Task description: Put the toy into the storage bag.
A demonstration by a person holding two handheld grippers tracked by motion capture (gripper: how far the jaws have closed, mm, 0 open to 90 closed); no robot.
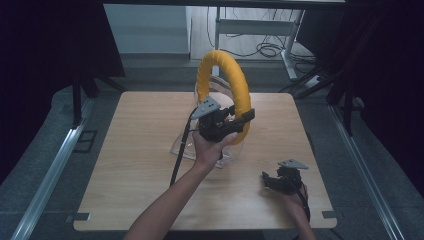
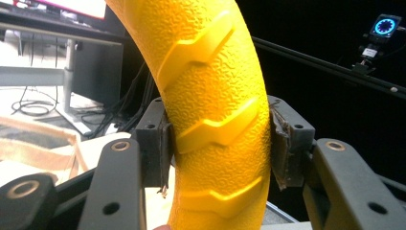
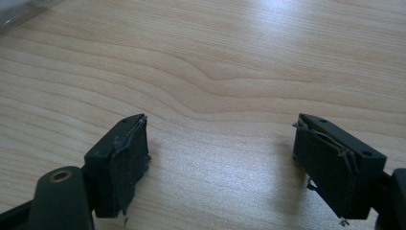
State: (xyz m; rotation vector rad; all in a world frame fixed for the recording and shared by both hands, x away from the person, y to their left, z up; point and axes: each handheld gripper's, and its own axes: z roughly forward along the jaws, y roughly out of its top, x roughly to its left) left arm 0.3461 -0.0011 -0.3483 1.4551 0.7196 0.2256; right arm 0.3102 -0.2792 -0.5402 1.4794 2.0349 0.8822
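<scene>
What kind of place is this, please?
Probably a lab or test room set up for recording. A wooden table stands between dark curtains, a small camera sits on a rail, and loose cables lie beside a desk frame.

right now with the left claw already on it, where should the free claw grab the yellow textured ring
Probably the bare top arc of the yellow textured ring, coming from the right side. The ring stands upright, the left claw pinches its lower right, and the open right claw rests on the wooden table.
</scene>
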